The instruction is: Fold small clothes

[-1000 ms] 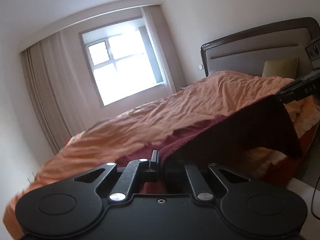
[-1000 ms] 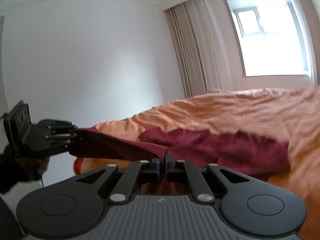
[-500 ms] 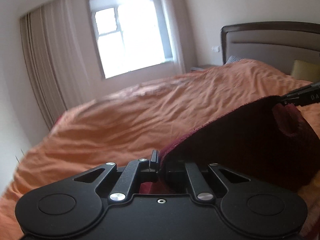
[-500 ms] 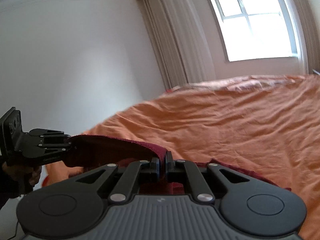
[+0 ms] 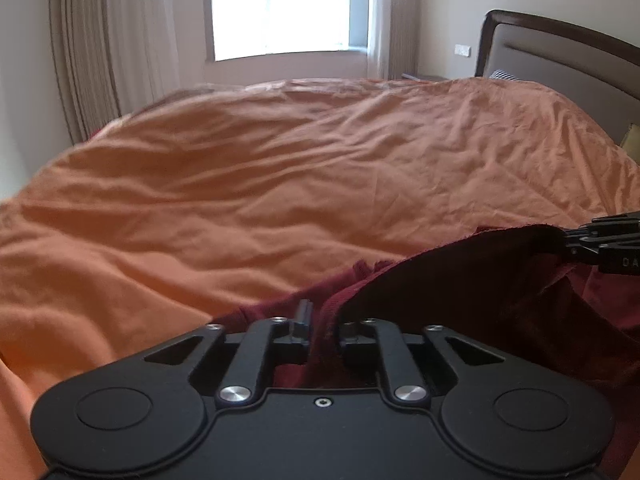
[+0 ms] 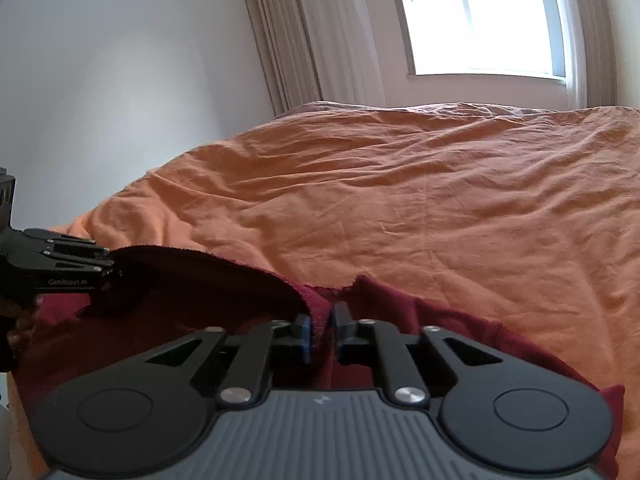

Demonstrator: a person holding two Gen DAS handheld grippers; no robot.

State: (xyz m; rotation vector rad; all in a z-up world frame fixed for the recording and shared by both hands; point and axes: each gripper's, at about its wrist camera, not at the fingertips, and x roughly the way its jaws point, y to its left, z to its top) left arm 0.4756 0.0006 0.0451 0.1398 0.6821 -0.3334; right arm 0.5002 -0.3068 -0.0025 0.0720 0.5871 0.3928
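Both claws pinch the same dark red garment (image 5: 460,300) along one edge: my left claw (image 5: 322,326) has a bunched fold of it pressed between its fingers, and my right claw (image 6: 320,332) nips the cloth the same way, blue pad against the fabric. The garment lies low over the near side of the bed, on the orange cover (image 5: 280,184), with the held edge raised and stretched loosely between my two claws.

I judge that I am partway through carrying this held edge over the rest of the garment to make a fold. The next move calls for bringing both claws forward and down together, keeping the edge level and taut so the layers meet squarely, then letting go only once the cloth rests flat.

From the left wrist I see the right claw (image 5: 600,240) at the far right gripping its corner, the shaded underside of the lifted flap, and the headboard (image 5: 560,52). From the right wrist I see the left claw (image 6: 60,268) at the far left, and more of the garment (image 6: 460,344) spread flat on the cover towards the right, which the left view hides.
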